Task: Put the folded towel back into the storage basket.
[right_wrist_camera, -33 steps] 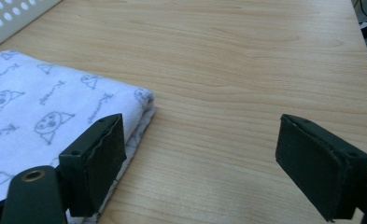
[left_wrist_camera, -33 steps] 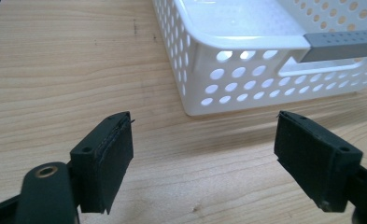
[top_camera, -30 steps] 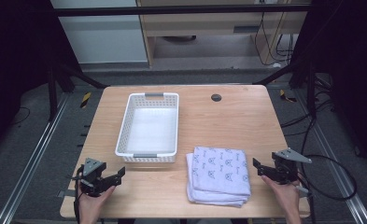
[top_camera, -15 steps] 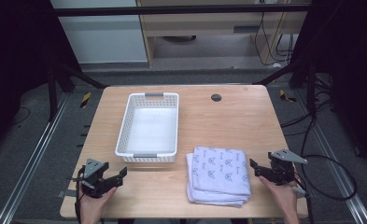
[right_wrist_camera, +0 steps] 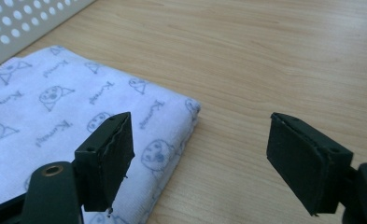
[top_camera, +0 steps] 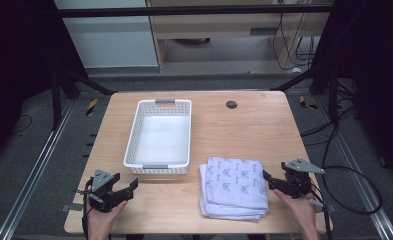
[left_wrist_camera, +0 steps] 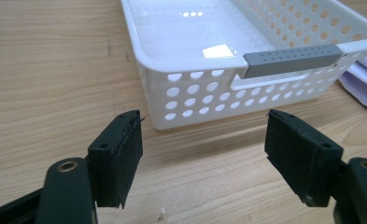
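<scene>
Folded white towel stack with grey printed figures flat on wooden table, beside white perforated plastic basket; right gripper seemingly just clear, left gripper apart, both narrowing, empty.

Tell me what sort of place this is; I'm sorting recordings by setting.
Probably a lab or workshop recording station, not a home: a bare wooden table stands inside a dark metal frame, loose cables trail over the grey floor, and office-style cabinets stand behind.
</scene>
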Available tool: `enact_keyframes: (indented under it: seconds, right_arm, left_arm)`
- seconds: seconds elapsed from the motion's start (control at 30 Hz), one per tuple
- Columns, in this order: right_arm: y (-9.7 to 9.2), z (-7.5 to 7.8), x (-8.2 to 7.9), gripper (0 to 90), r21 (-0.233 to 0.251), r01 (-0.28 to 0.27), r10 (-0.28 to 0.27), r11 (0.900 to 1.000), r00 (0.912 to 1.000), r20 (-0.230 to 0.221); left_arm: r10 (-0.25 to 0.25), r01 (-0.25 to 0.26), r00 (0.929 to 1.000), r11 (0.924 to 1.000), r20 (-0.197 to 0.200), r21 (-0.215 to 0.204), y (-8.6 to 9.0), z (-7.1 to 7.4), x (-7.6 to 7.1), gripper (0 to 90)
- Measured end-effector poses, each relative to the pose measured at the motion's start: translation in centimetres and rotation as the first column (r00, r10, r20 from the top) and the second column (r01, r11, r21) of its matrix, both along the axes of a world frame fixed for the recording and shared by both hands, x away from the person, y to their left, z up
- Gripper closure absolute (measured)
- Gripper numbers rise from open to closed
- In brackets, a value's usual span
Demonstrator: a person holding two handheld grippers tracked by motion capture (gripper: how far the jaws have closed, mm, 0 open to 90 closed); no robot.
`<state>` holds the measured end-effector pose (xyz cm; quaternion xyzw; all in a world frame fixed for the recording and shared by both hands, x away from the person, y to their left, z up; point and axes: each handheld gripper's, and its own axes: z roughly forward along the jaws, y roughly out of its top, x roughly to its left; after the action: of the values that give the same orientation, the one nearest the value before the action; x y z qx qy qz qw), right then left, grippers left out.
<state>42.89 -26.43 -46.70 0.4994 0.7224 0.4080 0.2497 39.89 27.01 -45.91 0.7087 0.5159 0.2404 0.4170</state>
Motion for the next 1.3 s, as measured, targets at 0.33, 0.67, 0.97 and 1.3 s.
enact_keyframes:
  seconds: [0.33,0.67,0.97,1.3]
  right_arm:
    - [0.2,1.2,-0.3,24.1,0.026,-0.01,0.009,0.9996,0.9993,0.037]
    - [0.5,1.8,-0.3,24.4,0.026,-0.034,0.033,0.9991,0.9991,0.027]
    - [0.4,2.8,-0.2,24.0,0.039,-0.042,0.04,0.9984,0.9978,0.052]
    - [0.3,3.9,0.2,23.6,0.06,-0.04,0.035,0.9974,0.996,0.082]
  left_arm:
    - [-0.037,0.037,0.9992,0.9993,0.017,0.01,-1.2,0.6,-0.4,27.9]
    - [-0.056,0.056,0.9982,0.9984,0.02,0.005,-1.9,1.1,-0.5,29.1]
    - [-0.067,0.067,0.9974,0.9978,0.026,-0.004,-2.2,2.0,-0.2,29.1]
    - [-0.078,0.077,0.9962,0.9969,0.039,0.011,-2.9,3.2,0.3,29.0]
